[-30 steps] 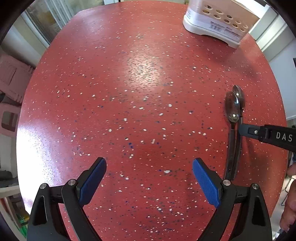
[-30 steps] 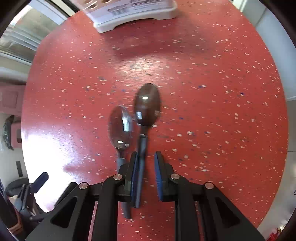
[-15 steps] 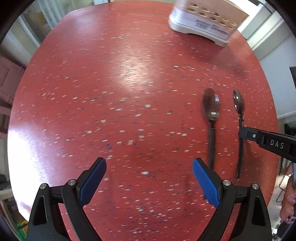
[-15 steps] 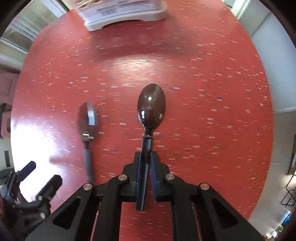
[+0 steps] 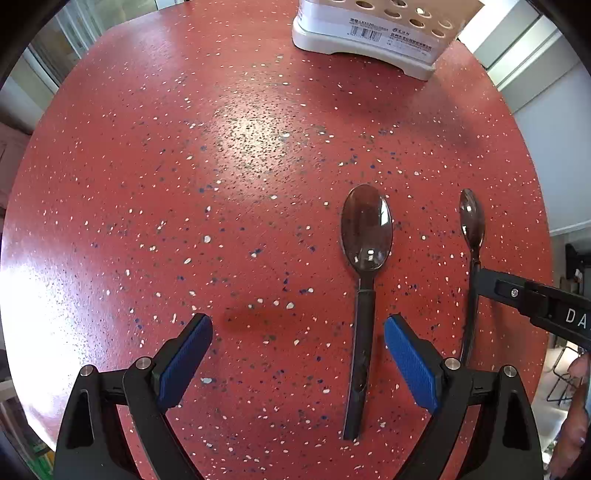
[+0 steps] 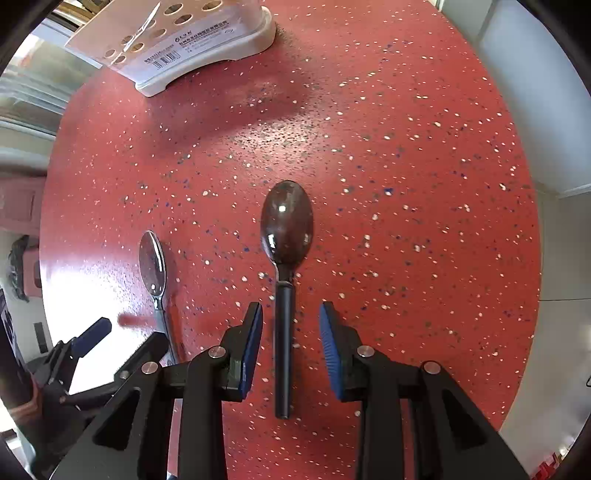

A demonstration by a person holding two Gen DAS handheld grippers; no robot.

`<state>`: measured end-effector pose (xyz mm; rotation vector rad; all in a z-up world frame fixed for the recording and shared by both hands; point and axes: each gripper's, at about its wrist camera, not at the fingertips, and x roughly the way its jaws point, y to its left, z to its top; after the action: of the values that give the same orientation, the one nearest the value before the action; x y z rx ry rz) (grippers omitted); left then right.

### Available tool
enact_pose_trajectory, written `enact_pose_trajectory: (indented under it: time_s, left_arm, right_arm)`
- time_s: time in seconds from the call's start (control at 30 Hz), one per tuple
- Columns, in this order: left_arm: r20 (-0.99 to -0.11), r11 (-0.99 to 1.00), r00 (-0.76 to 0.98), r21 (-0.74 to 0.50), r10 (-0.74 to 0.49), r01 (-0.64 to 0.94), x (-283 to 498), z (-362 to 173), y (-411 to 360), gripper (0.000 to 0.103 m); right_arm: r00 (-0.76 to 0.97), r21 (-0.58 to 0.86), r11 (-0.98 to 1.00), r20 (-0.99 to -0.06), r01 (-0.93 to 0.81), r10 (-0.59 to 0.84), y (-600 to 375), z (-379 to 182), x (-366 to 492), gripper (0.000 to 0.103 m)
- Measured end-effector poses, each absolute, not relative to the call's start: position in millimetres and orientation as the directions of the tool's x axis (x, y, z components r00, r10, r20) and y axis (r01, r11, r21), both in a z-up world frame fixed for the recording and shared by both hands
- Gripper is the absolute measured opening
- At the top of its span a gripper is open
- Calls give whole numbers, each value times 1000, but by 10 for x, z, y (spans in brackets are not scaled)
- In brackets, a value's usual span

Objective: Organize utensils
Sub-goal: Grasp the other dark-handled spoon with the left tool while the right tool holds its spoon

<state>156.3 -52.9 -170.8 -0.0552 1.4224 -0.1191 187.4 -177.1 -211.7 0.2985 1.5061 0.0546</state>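
Red speckled table (image 5: 236,155) fills the left wrist view. We see our left gripper (image 5: 297,360) wide open with nothing in it. One spoon (image 5: 364,295) lies just inside its right pad, bowl pointing away from us. A white holder with holes (image 5: 369,33) stands far ahead.

From the right wrist view, our right gripper (image 6: 291,347) is opening. The other spoon (image 6: 285,295) lies flat between its blue pads (image 6: 253,350), and they do not squeeze it. The first spoon (image 6: 155,280) lies off to its left
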Motion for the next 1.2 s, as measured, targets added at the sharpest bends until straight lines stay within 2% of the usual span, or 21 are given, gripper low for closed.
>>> enact_pose_trajectory:
  time_s: [0.3, 0.5, 0.67, 0.77, 0.87, 0.97, 1.03, 1.07, 1.1, 1.2]
  left_arm:
    - [-986, 995, 141, -78, -86, 60, 1648, -1711, -722, 103]
    - [-988, 995, 133, -71, -80, 69, 1701, -1743, -812, 103]
    - [-989, 994, 135, -56, -68, 89, 1758, -1763, -892, 103]
    - [-990, 994, 131, -31, -45, 105, 1780, -1772, -1004, 103]
    - [-990, 991, 133, -22, -40, 132, 1786, -1763, -1121, 101]
    - [-990, 985, 130, -23, -46, 173, 1793, -1722, -1235, 84]
    - [-990, 977, 132, -23, -52, 210, 1800, -1670, -1334, 57]
    - [-990, 975, 131, -26, -56, 222, 1804, -1663, -1361, 47]
    - [-990, 972, 124, -39, -70, 234, 1811, -1660, -1389, 41]
    - [-984, 969, 130, -89, -122, 232, 1815, -1623, -1381, 41]
  right_arm:
    - [12, 123, 971, -992, 205, 123, -1730, -2116, 2100, 36]
    - [-5, 57, 983, -998, 177, 59, -1604, -2174, 2168, 35]
    - [-16, 42, 982, -999, 182, 46, -1490, -2220, 2152, 25]
    - [-20, 42, 982, -999, 186, 47, -1496, -2227, 2166, 13]
    - [-15, 63, 981, -998, 186, 67, -1505, -2243, 2188, 12]
    - [-3, 94, 978, -995, 184, 96, -1542, -2244, 2162, 12]
    - [17, 137, 972, -990, 190, 137, -1675, -2266, 2102, 12]
    - [27, 155, 969, -988, 191, 153, -1727, -2263, 2073, 12]
    - [43, 181, 964, -983, 193, 176, -1760, -2265, 2045, 12]
    - [91, 233, 956, -971, 180, 220, -1873, -2243, 1958, 12]
